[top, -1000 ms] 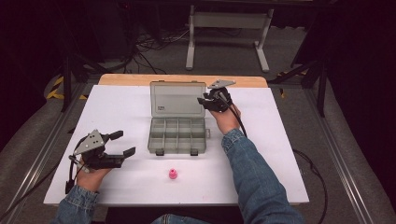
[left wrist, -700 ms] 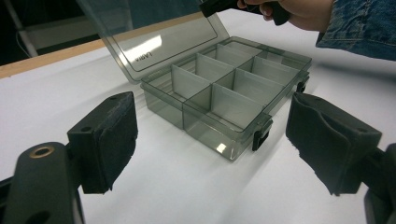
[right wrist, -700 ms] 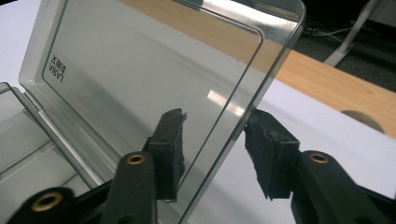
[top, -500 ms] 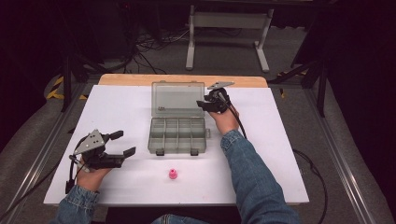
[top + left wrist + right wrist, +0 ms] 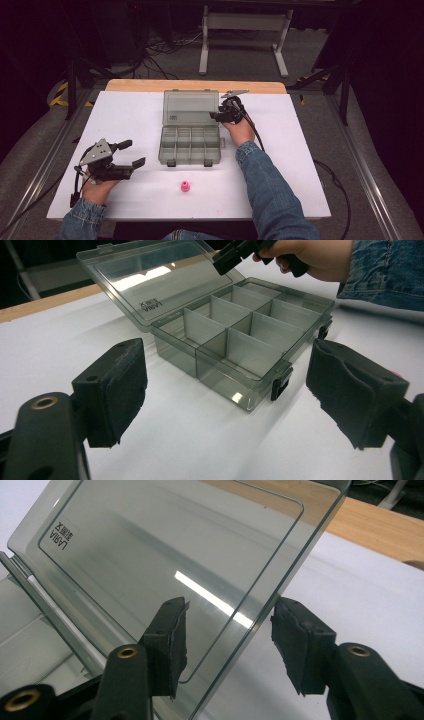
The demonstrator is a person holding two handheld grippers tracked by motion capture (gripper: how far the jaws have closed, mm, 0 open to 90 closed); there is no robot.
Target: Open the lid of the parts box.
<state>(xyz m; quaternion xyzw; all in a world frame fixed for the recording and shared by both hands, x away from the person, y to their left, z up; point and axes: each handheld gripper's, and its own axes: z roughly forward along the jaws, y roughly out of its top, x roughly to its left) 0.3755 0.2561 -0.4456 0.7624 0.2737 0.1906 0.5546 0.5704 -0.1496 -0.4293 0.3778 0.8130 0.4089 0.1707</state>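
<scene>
Left gripper parked on the white counter, jaws spread wide, grasping nothing. Ahead of it and off to its right, a small pink piece lying loose on the counter, nearer to this gripper than to the other. Straight ahead across its jaws, the grey compartment box, long axis running crosswise, tray empty. Farther right, right gripper astride the side edge of the raised clear lid, jaws just opening, pads off the plastic, lid released. Printed at the lid's corner, upside down in the right gripper view: "LARIA", smaller characters beside it unreadable.
</scene>
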